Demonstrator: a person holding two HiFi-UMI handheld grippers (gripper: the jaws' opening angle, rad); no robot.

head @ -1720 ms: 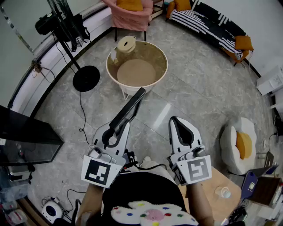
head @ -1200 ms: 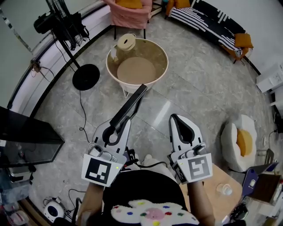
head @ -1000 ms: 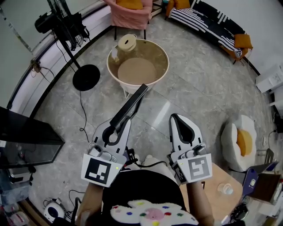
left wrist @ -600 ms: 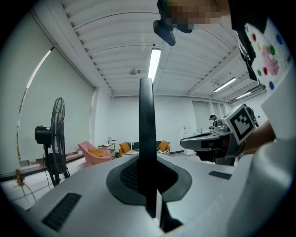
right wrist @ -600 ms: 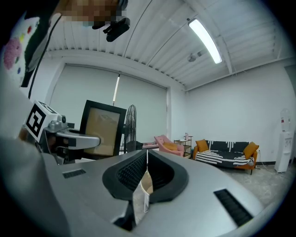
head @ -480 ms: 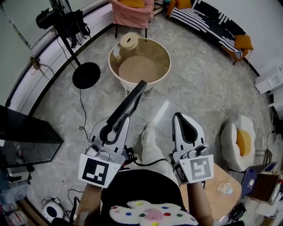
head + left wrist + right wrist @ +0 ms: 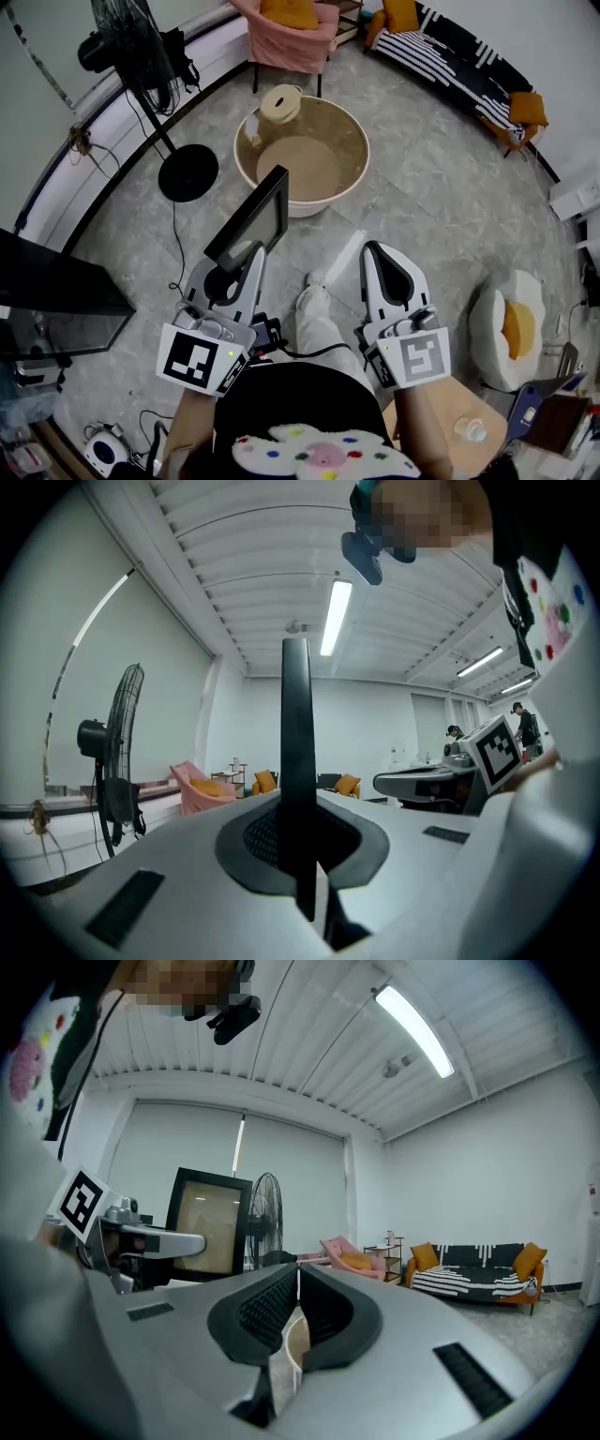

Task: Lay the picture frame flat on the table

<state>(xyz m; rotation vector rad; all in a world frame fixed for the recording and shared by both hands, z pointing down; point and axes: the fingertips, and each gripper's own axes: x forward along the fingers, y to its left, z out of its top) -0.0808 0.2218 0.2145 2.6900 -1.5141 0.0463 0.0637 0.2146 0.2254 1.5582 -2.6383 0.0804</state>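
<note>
In the head view my left gripper (image 7: 246,255) is shut on the lower edge of a black picture frame (image 7: 253,217), which stands upright above the floor with its beige picture facing right. The left gripper view shows the frame (image 7: 296,733) edge-on, pinched between the jaws of the left gripper (image 7: 298,803). My right gripper (image 7: 375,251) is shut with nothing in it, level with the left one. In the right gripper view its jaws meet at the right gripper (image 7: 297,1269), and the frame (image 7: 208,1222) stands off to the left. The round beige table (image 7: 364,164) lies just ahead.
A round beige vase-like object (image 7: 279,101) sits at the table's far rim. A standing fan (image 7: 141,56) with a black base (image 7: 187,178) is at left, near floor cables. A pink armchair (image 7: 286,33), striped sofa (image 7: 459,66) and a pouf (image 7: 506,314) surround the spot. The person's foot (image 7: 314,305) shows between the grippers.
Both grippers have moved toward the round table as the person stepped forward. The frame, earlier seen edge-on and slanted, now stands more upright with its face showing.
</note>
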